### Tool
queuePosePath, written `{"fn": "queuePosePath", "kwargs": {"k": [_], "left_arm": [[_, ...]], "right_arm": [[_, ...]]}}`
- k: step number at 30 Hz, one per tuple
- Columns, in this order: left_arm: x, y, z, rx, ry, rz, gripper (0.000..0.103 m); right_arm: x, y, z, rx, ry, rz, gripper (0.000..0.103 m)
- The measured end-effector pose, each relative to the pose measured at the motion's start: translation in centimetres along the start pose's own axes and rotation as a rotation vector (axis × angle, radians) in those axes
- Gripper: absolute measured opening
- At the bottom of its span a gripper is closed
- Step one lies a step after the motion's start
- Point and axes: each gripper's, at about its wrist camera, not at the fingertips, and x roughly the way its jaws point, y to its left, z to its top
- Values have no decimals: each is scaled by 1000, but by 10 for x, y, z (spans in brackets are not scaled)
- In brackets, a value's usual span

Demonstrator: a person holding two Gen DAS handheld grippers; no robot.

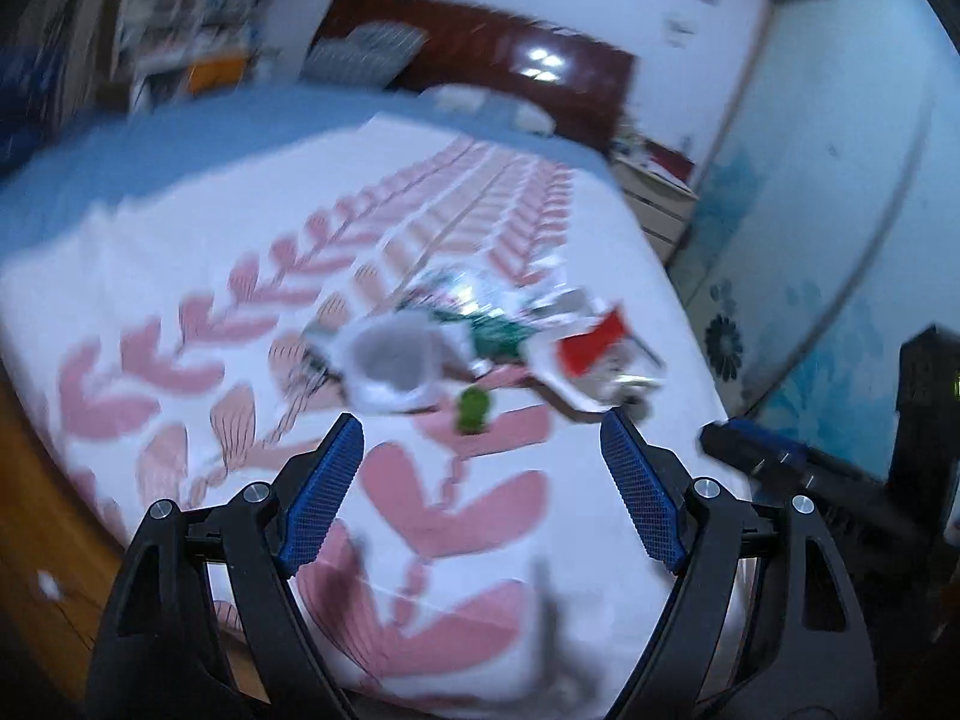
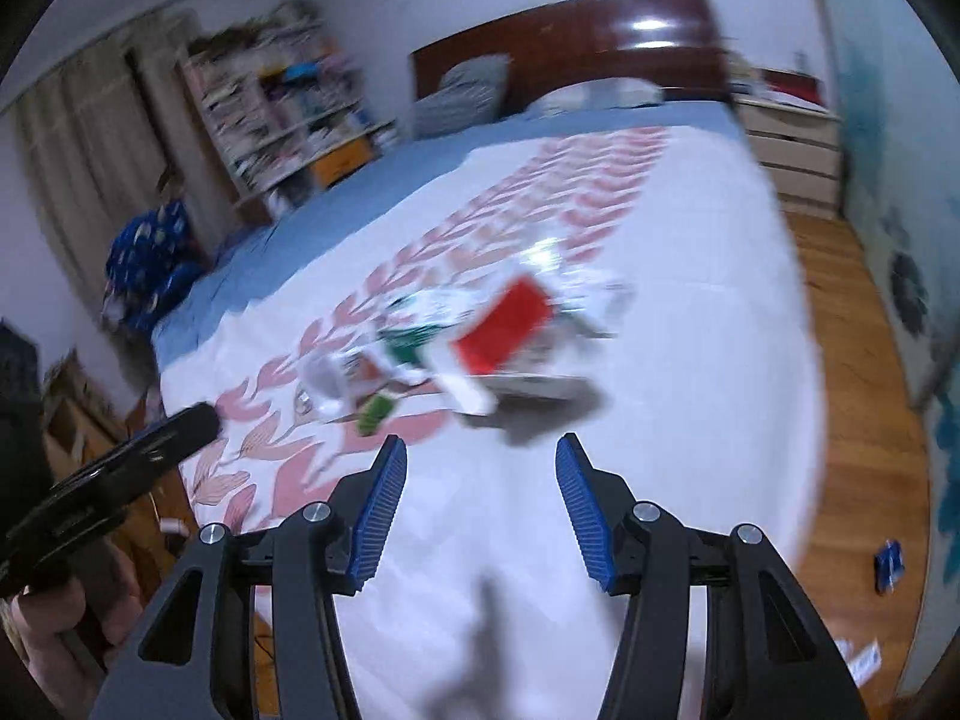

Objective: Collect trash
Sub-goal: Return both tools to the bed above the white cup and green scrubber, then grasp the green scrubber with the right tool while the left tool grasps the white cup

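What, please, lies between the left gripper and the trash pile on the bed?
Only bare patterned bedspread lies between the left gripper and the trash pile, seen in the left wrist view.

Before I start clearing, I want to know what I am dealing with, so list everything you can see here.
trash pile: one heap, white, green, red and silvery wrappers, mid-bed; blurred, pieces uncountable
red-and-white package: one, on the pile's right side
white cup-like wrapper: one, white with grey inside, pile's left end
green scrap: one, green, nearest the grippers
bedspread: one, white with pink leaf pattern, over a blue sheet
headboard: one, dark red-brown, far end
pillows: two or so, far end
bookshelf: one, cluttered, left wall
dresser: one, pale, right of bed
floor litter: blue scrap on wood floor
left gripper: open, empty
right gripper: open, empty
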Motion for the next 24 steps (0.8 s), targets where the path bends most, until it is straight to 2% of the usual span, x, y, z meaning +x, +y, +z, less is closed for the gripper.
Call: {"fn": "queuePosePath", "kwargs": {"k": [3,8,9,10,12,14,16,17,24], "left_arm": [[17,22,4,-76,20,-14,81],[29,45,15,-92,51,-24,81],[32,49,17,-100,62,-29,81],[34,52,18,-105,69,-32,81],[38,54,20,-95,82,-33,81],[41,54,22,-76,89,-31,81],[47,55,23,-69,91,-23,81],[51,56,22,-72,96,-19,81],[80,62,21,-154,121,-23,81]], "right_arm": [[45,25,7,-39,61,37,52],[98,42,18,-53,132,69,52],[110,44,20,-58,152,75,44],[119,46,22,-63,175,69,41],[139,49,22,-61,222,74,42],[153,51,24,-65,231,68,42],[157,54,23,-76,230,56,35],[158,54,22,-76,231,52,17],[123,38,9,-31,183,74,18]]}}
